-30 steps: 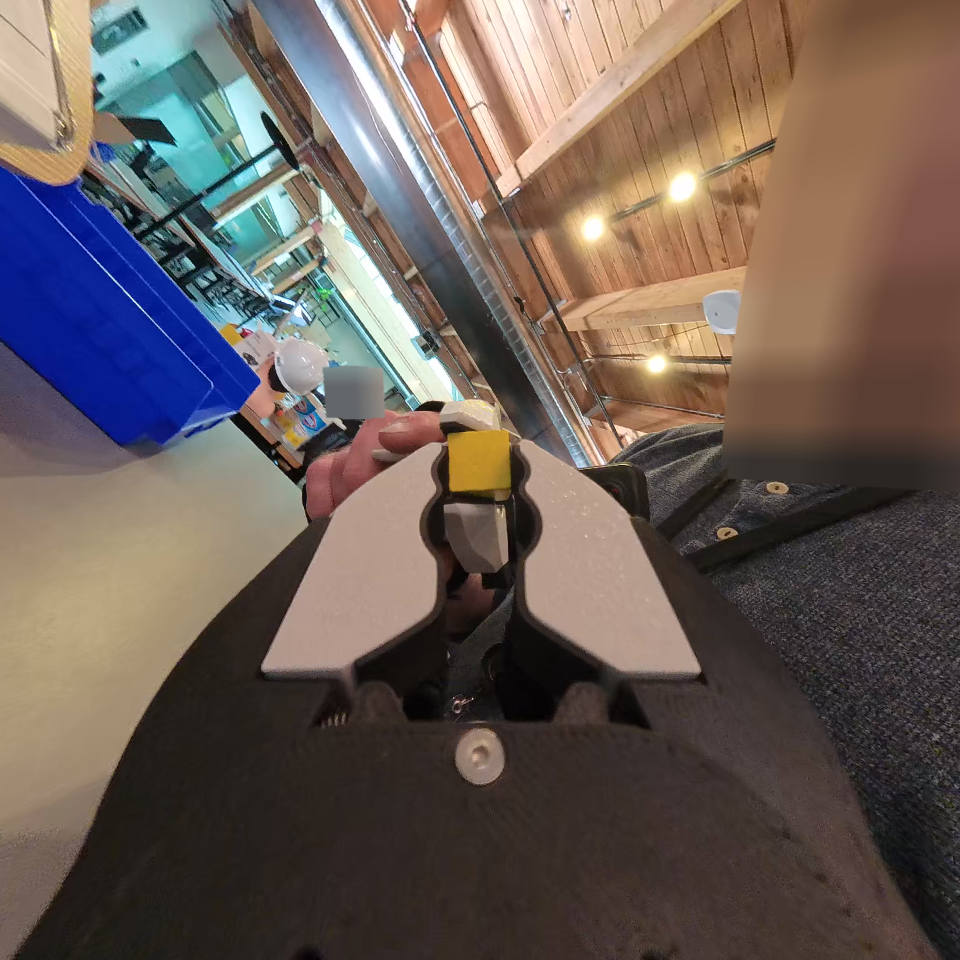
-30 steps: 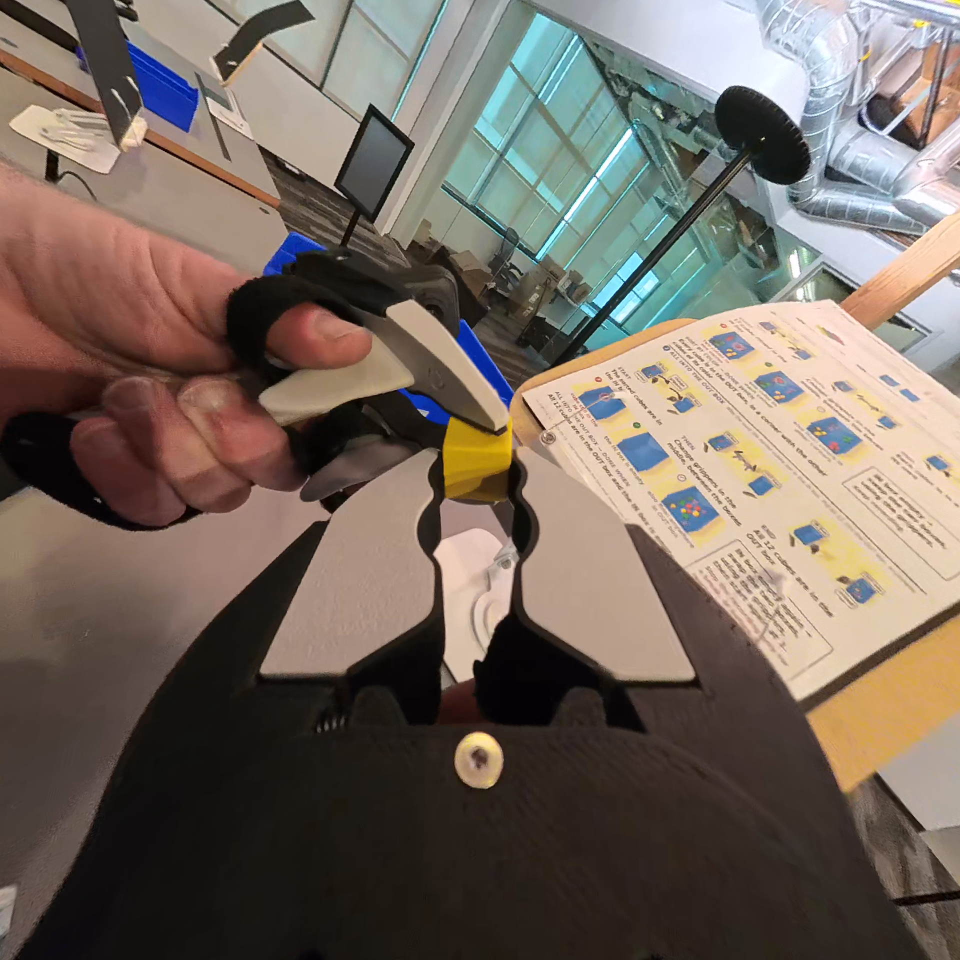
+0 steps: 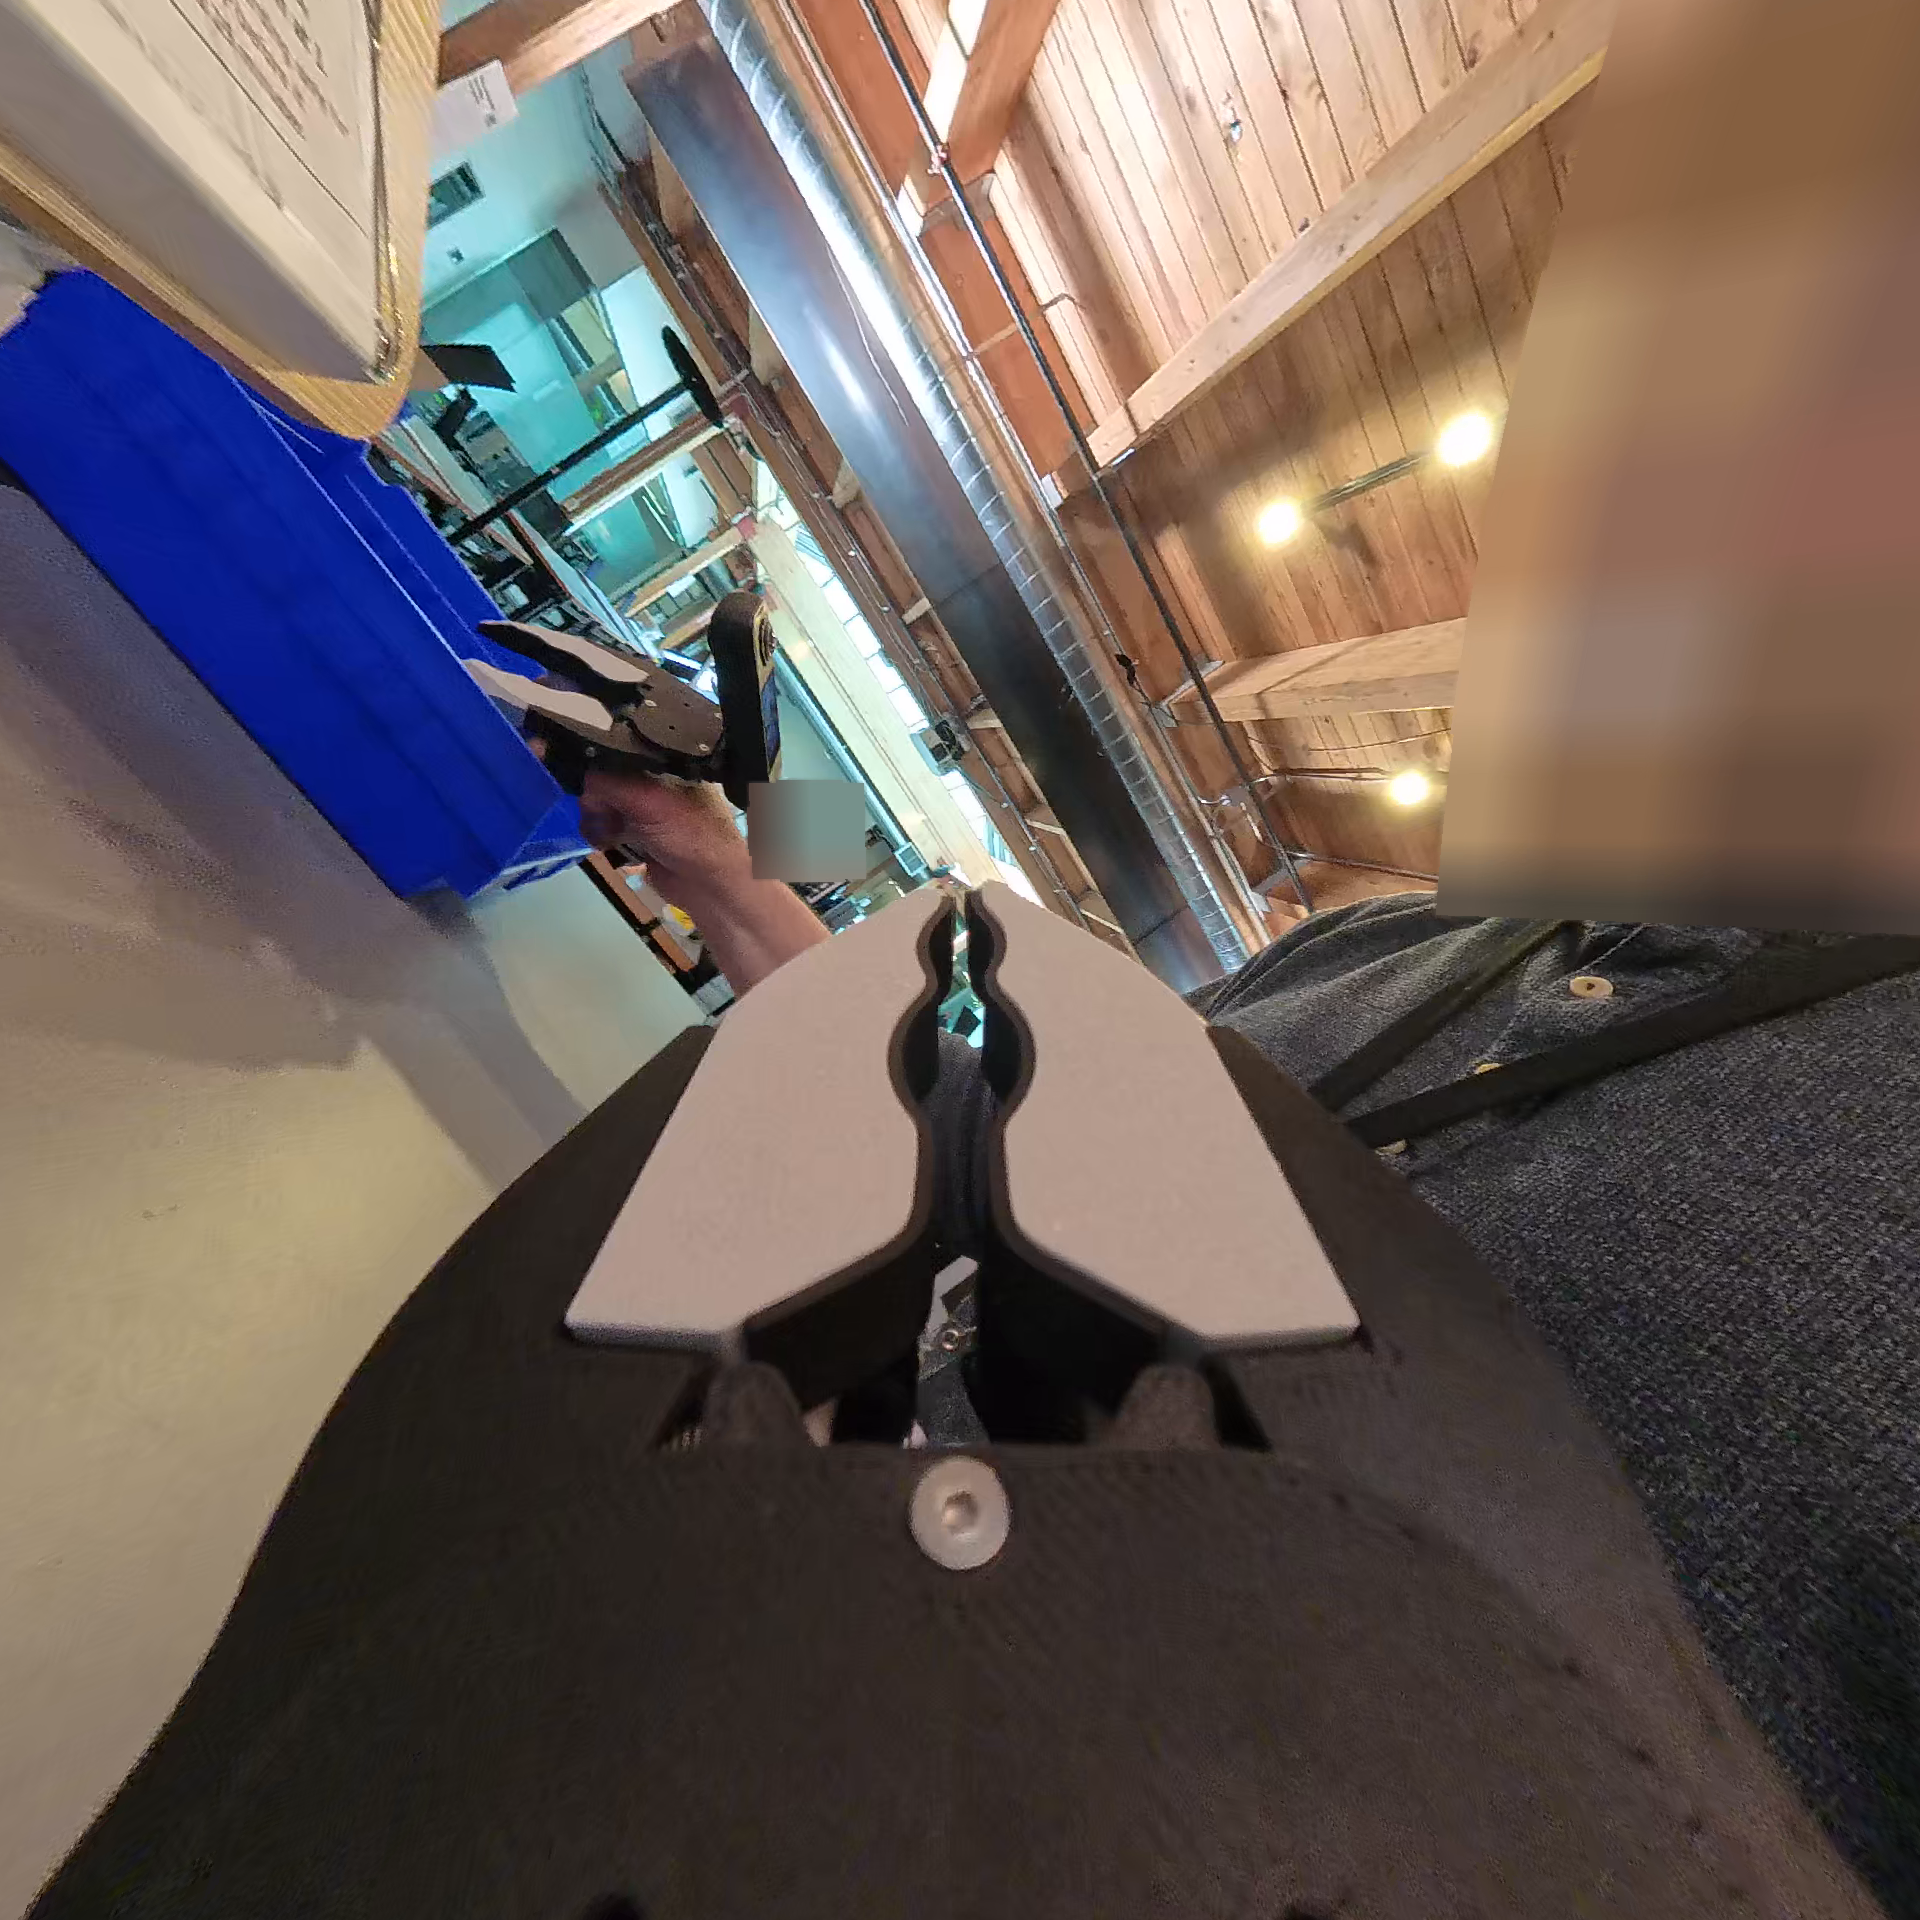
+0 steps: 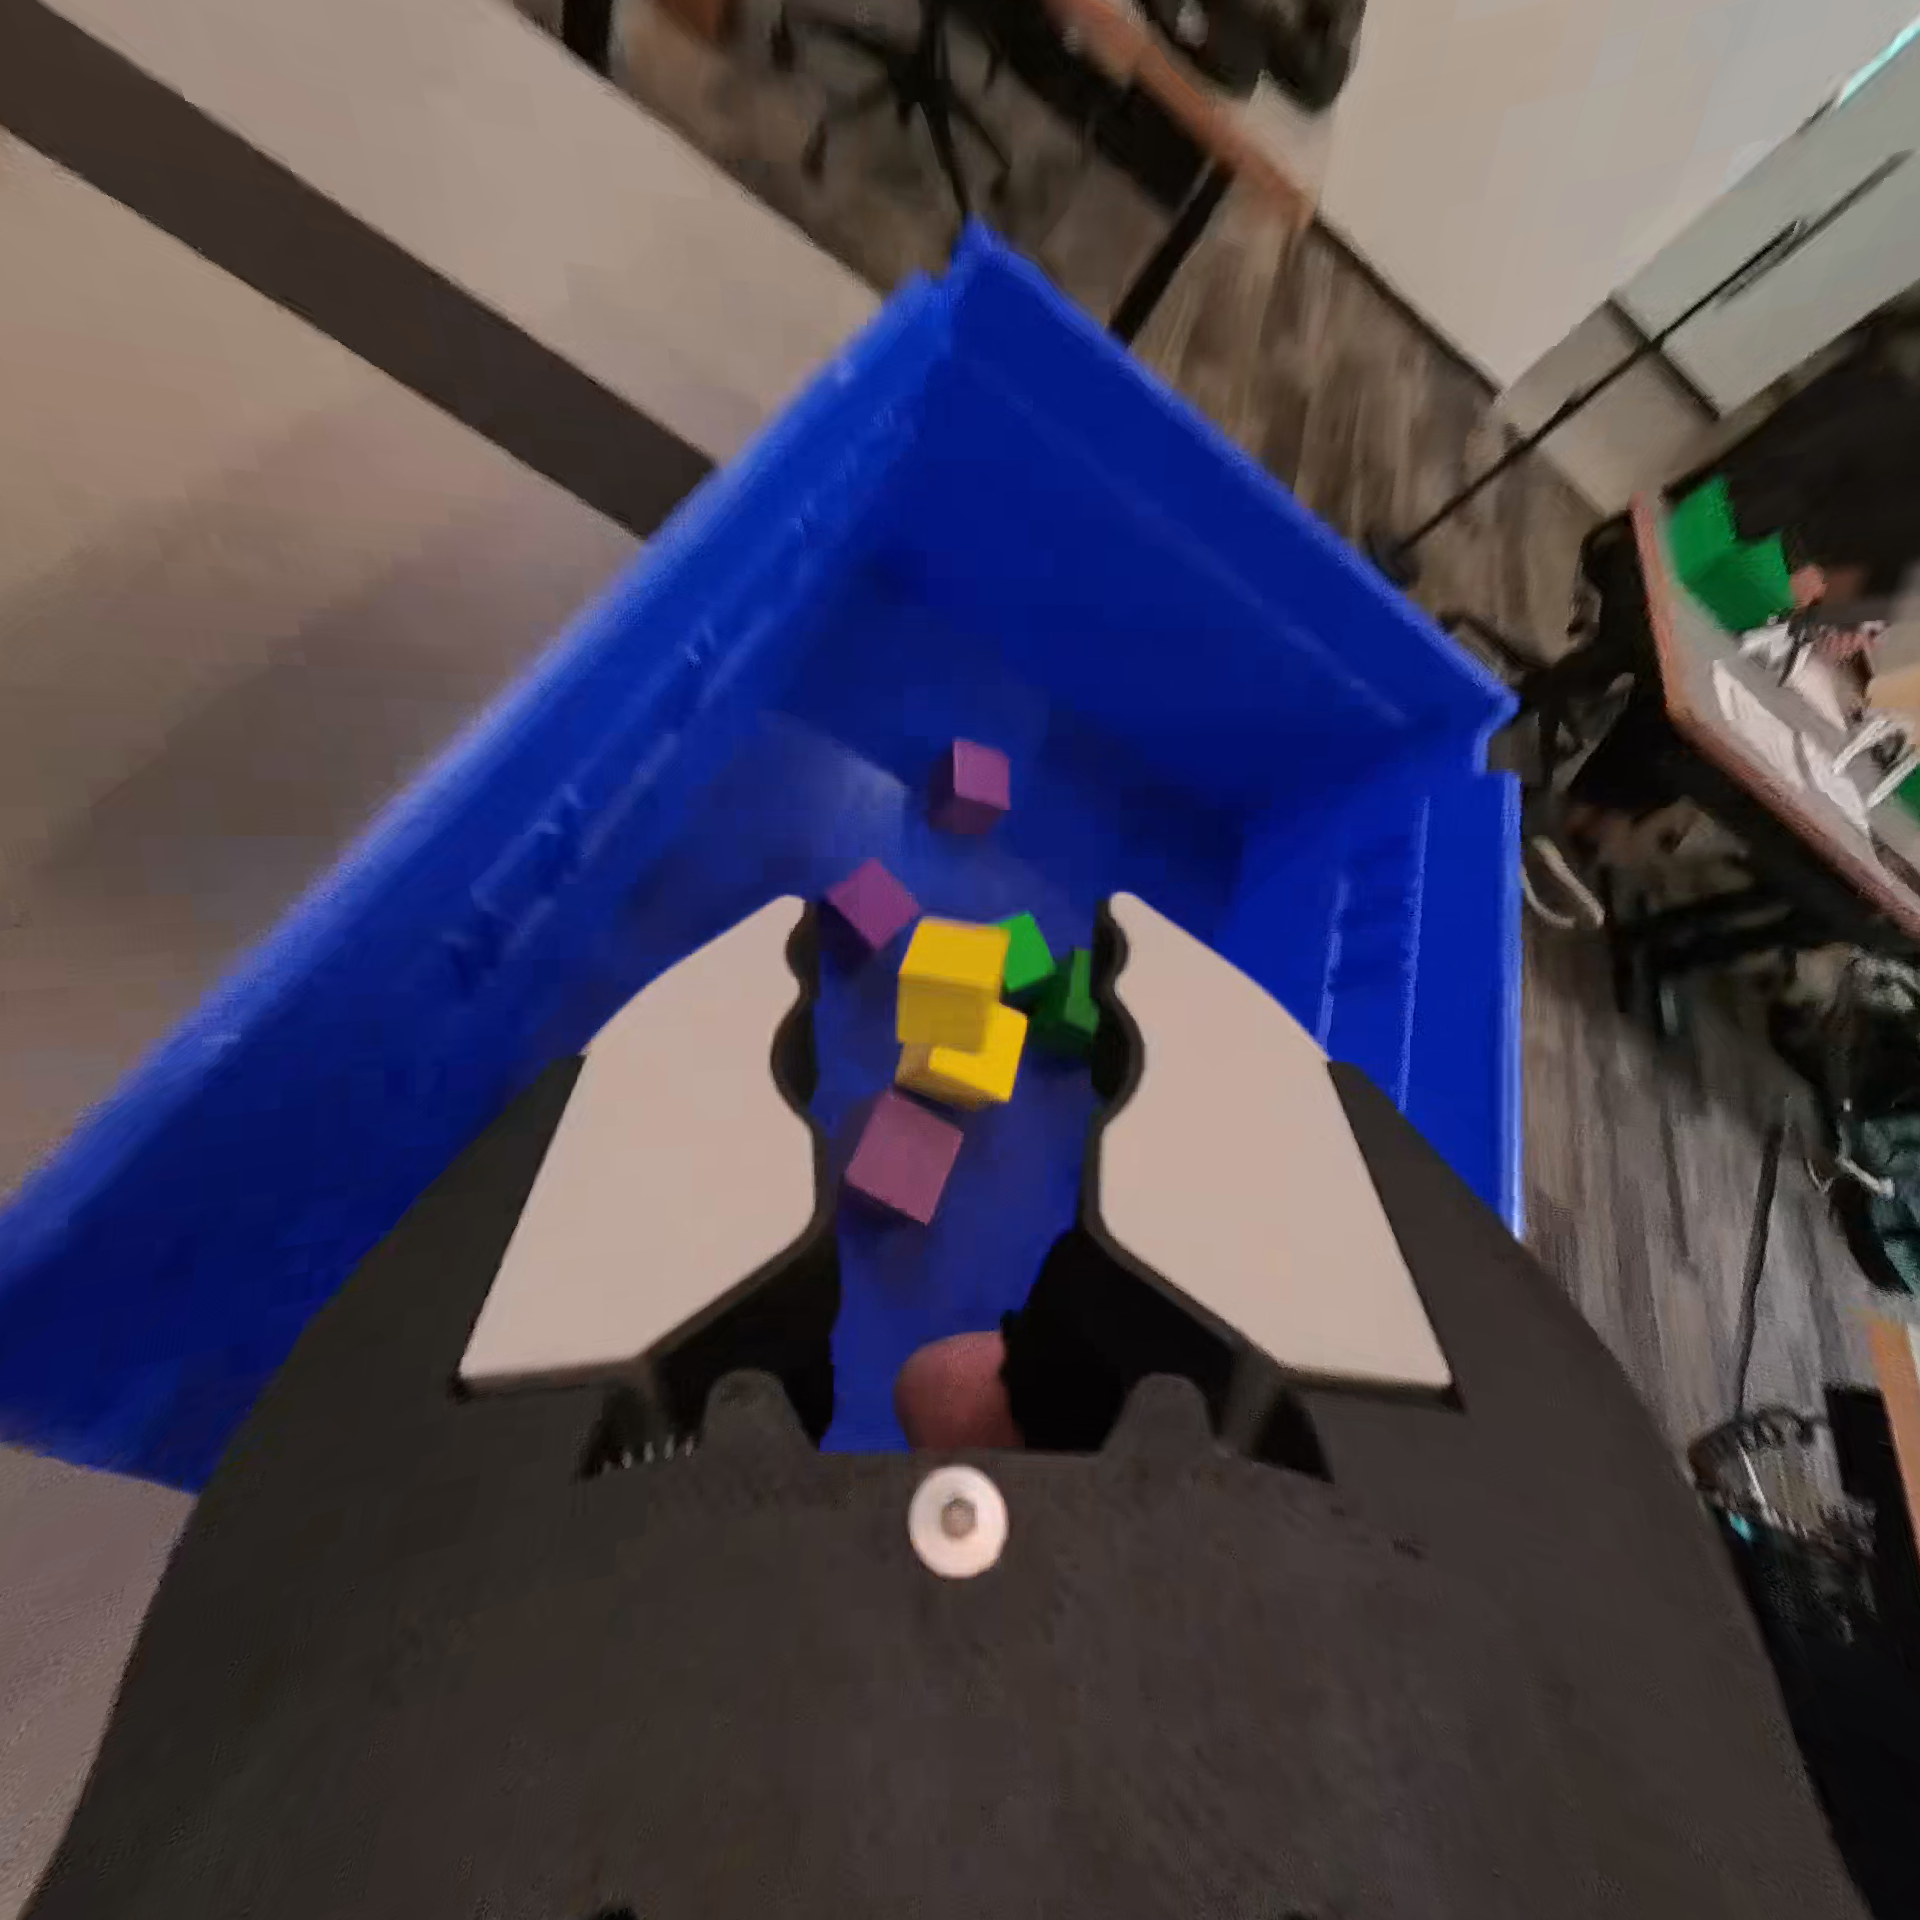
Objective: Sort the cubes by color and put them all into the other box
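Observation:
In the right wrist view my right gripper (image 4: 956,935) is open above the blue box (image 4: 623,831). Below its spread fingers sit two yellow cubes (image 4: 951,982), one over the other (image 4: 977,1065), and neither pad touches them. Two green cubes (image 4: 1070,1003) lie beside them. Three purple cubes (image 4: 977,779) are scattered on the box floor. In the left wrist view my left gripper (image 3: 961,914) is shut with nothing between its pads, and it points up toward the ceiling. The right gripper (image 3: 561,670) shows there too, over the blue box (image 3: 260,582).
A wooden board with a printed sheet (image 3: 208,156) stands over the box at the upper left. The pale table (image 3: 156,1143) carries the box. The person's grey shirt (image 3: 1662,1195) is close on the right. Desks and chairs (image 4: 1766,727) stand on the floor beyond the box.
A second ago both grippers gripped one yellow cube between them. The left let go and shut on air. The right carried the cube over the blue box and opened; the cube left its grasp.

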`<state>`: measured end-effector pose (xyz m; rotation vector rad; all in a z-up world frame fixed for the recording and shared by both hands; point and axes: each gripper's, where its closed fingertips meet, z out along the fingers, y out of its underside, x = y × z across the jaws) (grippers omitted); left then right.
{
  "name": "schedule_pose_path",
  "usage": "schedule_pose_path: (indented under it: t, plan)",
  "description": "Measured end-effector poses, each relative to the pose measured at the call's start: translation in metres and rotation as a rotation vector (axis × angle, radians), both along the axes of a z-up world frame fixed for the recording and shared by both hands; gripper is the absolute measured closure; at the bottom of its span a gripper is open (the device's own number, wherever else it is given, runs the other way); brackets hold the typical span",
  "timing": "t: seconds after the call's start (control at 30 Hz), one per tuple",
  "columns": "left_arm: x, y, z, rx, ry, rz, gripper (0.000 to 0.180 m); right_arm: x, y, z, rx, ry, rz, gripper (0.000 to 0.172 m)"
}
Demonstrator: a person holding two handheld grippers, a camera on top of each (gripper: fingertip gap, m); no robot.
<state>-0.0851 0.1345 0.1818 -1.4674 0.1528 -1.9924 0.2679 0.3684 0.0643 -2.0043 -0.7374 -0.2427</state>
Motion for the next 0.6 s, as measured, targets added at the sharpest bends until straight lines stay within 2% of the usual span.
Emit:
schedule_pose_path:
  t: [0.17, 0.33, 0.5, 0.6]
  plan:
    - [-0.021, 0.005, -0.005, 0.009, 0.076, 0.069, 0.176, 0.007, -0.008, 0.019, 0.088, 0.049, -0.056, 0.132]
    - [-0.067, 0.023, -0.011, 0.039, 0.188, 0.194, 0.176, -0.014, -0.038, 0.035, 0.158, 0.052, -0.035, 0.14]
    - [-0.14, 0.06, -0.013, 0.099, 0.419, 0.385, 0.169, -0.055, -0.072, 0.041, 0.205, 0.03, 0.048, 0.142]
    - [-0.193, 0.089, -0.014, 0.147, 0.611, 0.515, 0.166, -0.073, -0.086, 0.041, 0.216, -0.005, 0.09, 0.145]
